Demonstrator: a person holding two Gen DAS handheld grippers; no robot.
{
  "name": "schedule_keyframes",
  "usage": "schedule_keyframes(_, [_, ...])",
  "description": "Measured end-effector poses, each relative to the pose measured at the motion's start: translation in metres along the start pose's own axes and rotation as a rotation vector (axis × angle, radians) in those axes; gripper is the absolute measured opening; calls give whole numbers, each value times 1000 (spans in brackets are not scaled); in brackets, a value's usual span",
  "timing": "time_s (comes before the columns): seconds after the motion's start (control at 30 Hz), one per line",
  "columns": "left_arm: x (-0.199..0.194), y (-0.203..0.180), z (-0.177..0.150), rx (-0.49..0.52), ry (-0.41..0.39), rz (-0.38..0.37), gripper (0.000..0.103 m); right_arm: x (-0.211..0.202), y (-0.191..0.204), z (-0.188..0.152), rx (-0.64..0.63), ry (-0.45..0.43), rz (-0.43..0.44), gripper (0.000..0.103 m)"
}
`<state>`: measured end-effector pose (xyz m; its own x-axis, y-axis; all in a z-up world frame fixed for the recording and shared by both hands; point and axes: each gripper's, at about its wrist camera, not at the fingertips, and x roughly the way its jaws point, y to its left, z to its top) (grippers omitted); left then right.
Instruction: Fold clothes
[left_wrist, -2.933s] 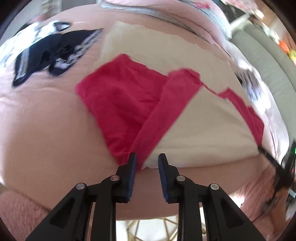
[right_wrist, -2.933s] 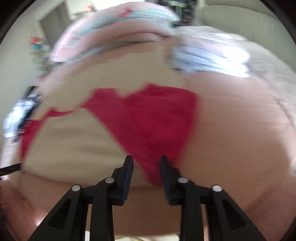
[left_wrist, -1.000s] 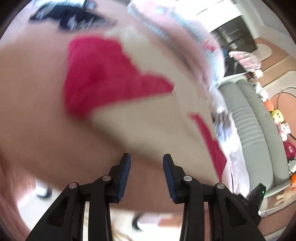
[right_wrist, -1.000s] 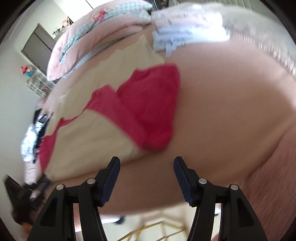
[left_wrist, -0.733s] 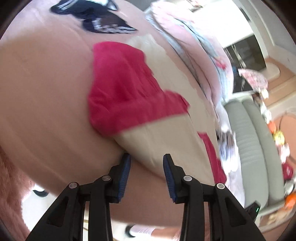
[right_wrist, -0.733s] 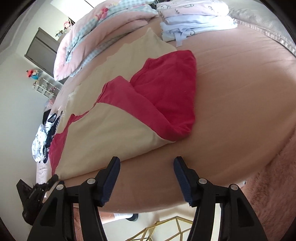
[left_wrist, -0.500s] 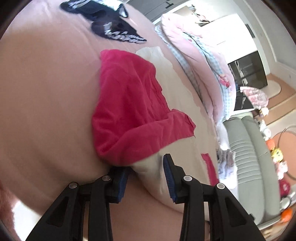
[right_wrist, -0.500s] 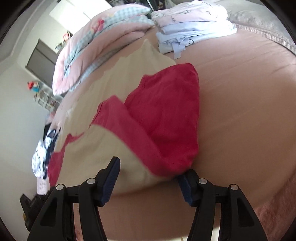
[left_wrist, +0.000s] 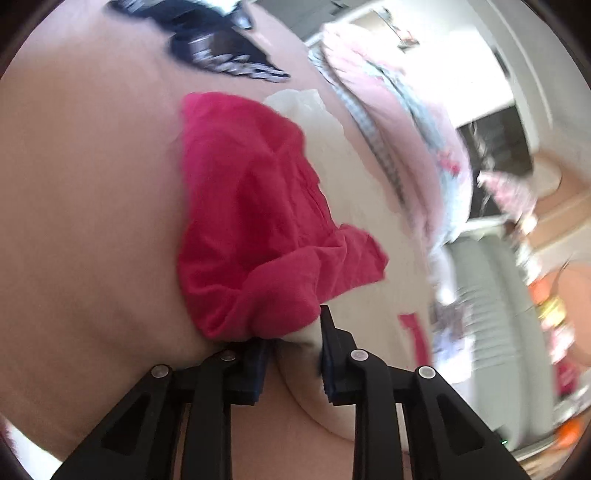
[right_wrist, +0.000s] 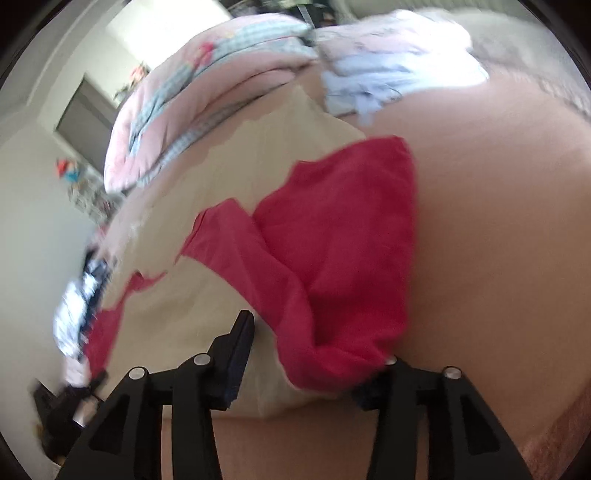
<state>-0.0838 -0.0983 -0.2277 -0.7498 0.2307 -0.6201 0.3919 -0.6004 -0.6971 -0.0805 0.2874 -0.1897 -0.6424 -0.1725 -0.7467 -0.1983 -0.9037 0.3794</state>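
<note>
While half a second ago your grippers were only nosing up to the hem, each now has cloth between its fingers. Your left gripper (left_wrist: 293, 345) has narrowed around the near corner of the cream garment with red sleeves (left_wrist: 255, 221) — red fabric bunches up over the pads, though a gap shows, so you cannot call it clamped. Your right gripper (right_wrist: 314, 360) stands wide apart, straddling the garment's other near corner (right_wrist: 332, 258), its right pad tucked under the red fold.

That reads as both bottom corners being taken, which suits a lengthwise fold of the hem toward the collar — close firmly before you lift.

The garment lies flat on a pink bedspread (right_wrist: 498, 240), sleeves already turned in over the cream body. Beyond it sit a rolled pink and checked quilt (right_wrist: 207, 96) and a stack of pale blue folded clothes (right_wrist: 399, 74); a black and white garment (left_wrist: 221, 48) lies apart, and a grey sofa (left_wrist: 491, 295) stands past the bed.
</note>
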Motion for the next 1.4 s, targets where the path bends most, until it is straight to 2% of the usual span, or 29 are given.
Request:
schedule_keyframes(0.03, [1,-8,1,47,11,26,18,2,2,1,-13,0,-7,27])
schedule_keyframes(0.1, [-6,-19,7,89,39,23,12,-3,6,4,-17,-7,-1,16])
schedule_keyframes(0.13, [-14,-26,9,105,38,21,11,-15,6,6,7,-23,33,14])
schedule_keyframes(0.23, [-42,-44,11,165,27,29,10,-52,10,5,22,-99,100,14])
schedule_keyframes(0.4, [-81,-52,4,218,41,46,10,-87,28,-14,-10,-115,105,13])
schedule_keyframes(0.53, [-110,-38,-15,181,97,46,10,-112,21,-29,22,-90,120,13])
schedule_keyframes(0.63, [-116,-33,-31,203,159,79,10,-125,16,-44,18,-69,94,13])
schedule_keyframes(0.77, [-102,-23,-35,178,220,80,10,-109,3,-49,95,26,83,13])
schedule_keyframes(0.83, [-103,-27,-26,157,208,35,10,-107,0,-43,118,27,105,14])
schedule_keyframes(1.0, [-89,-65,19,198,186,-54,10,-110,13,-2,110,-9,180,14])
schedule_keyframes(1.17, [-30,-95,72,197,209,-81,10,-63,24,73,191,-8,259,17])
schedule_keyframes(1.23, [3,-98,96,161,236,-84,12,-35,29,103,224,-12,257,19])
schedule_keyframes(1.3, [35,-96,117,103,279,-89,15,-6,33,131,228,-16,243,34])
schedule_keyframes(1.37, [60,-95,136,68,316,-99,23,17,33,154,205,-11,168,34])
schedule_keyframes(1.4, [62,-98,140,91,313,-101,28,27,33,164,194,-8,135,34])
